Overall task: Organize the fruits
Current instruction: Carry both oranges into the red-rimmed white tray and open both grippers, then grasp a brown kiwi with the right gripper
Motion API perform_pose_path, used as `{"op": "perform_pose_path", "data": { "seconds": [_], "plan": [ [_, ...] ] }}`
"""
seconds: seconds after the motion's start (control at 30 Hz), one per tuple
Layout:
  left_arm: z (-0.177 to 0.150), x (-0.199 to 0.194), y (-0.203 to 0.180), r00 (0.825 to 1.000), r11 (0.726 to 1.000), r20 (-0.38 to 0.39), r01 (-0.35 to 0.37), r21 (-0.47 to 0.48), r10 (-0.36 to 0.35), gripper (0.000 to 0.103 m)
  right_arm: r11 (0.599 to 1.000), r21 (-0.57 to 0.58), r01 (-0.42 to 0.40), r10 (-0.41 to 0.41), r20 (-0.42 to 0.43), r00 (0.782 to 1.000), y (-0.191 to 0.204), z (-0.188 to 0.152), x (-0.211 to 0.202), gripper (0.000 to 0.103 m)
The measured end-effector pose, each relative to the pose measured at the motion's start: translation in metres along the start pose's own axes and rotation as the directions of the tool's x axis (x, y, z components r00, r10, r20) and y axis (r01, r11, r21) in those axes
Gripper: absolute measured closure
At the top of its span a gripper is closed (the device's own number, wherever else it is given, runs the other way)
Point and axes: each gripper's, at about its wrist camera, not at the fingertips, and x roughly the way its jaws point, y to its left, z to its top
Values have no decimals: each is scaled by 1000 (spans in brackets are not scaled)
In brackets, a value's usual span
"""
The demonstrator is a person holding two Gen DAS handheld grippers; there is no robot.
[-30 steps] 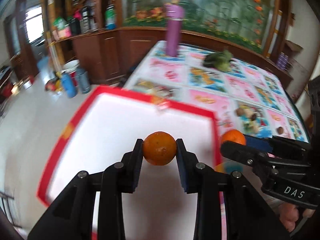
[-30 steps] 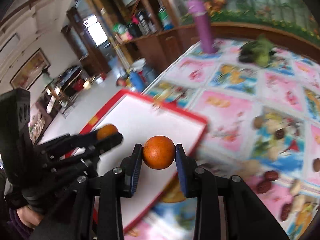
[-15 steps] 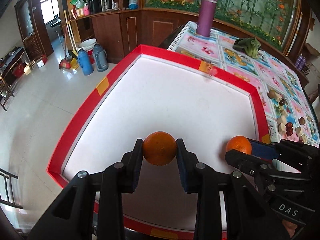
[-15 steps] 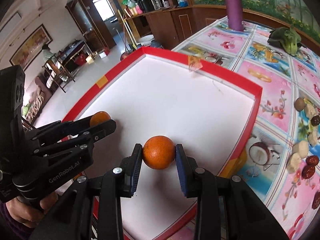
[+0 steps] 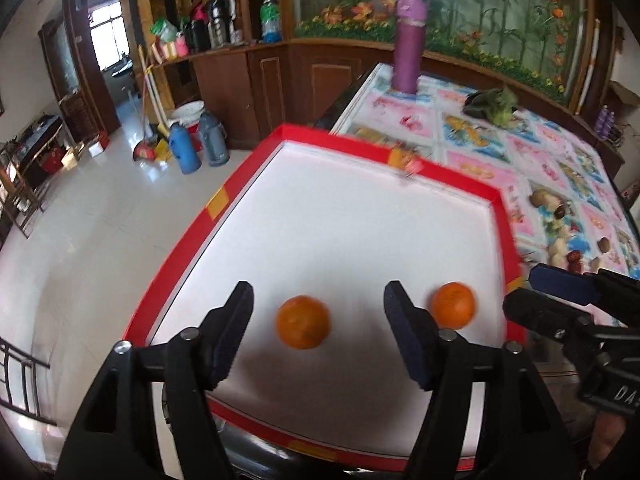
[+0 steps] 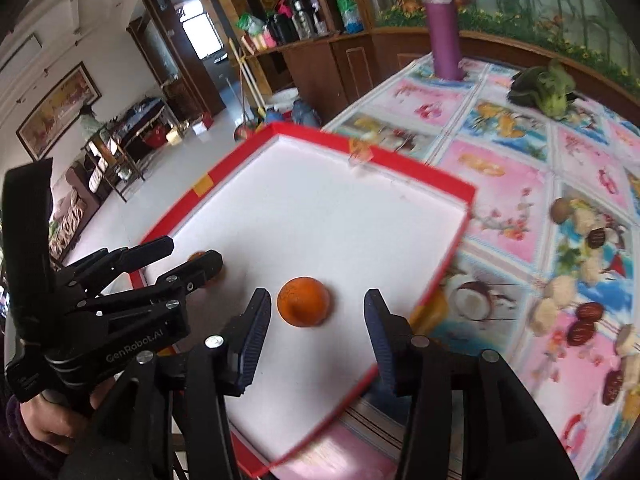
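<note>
1. The left tool (image 5: 318, 320) is spread wide around the left orange (image 5: 303, 322), which lies free on the white floor of the red-rimmed tray (image 5: 180, 248).
2. The right tool (image 6: 316, 322) is likewise spread, with the right orange (image 6: 304, 307) untouched between its fingers.
3. On the patterned tabletop (image 6: 500, 152) to the right stand a purple bottle (image 6: 442, 28), leafy greens (image 6: 542, 88) and scattered nuts (image 6: 580, 312).

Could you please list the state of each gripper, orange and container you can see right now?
left gripper: open, fingers apart around the left orange, not touching it.
right gripper: open, fingers clear of the right orange.
left orange: released, resting in the tray.
right orange: released, resting in the tray.
red-rimmed tray: holds both oranges, apart from each other.
purple bottle: upright, capped.
</note>
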Motion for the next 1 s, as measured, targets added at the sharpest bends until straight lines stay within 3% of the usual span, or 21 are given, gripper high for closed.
{"op": "perform_pose_path", "data": {
  "seconds": [0.13,0.23,0.43,0.5,0.67,0.8,0.9,1.0],
  "plan": [
    [4,-21,-34,994,992,51,94,83,-98,23,998,28,57,-59,93,994,-31,-15,-59,48],
    [1,-30,-61,983,975,49,168,149,-177,21,984,82,157,-168,148,975,-66,-40,-107,43],
    [-13,-30,-108,964,937,-6,261,233,-267,21,911,223,348,-374,91,923,-124,-96,-158,43],
    [-19,-29,-121,958,926,-26,281,253,-284,21,891,245,383,-408,56,911,-130,-108,-166,43],
    [-33,-28,-158,945,889,-82,325,322,-316,21,866,245,436,-445,-22,895,-136,-132,-165,43],
    [-42,-30,-179,941,868,-104,338,365,-323,20,878,231,420,-423,-39,905,-137,-144,-159,43],
    [-48,-32,-185,938,858,-115,345,380,-326,14,891,222,396,-393,-60,918,-139,-155,-153,43],
    [-51,-29,-186,940,861,-126,340,379,-316,12,891,218,398,-394,-61,917,-140,-160,-146,44]
  ]
}}
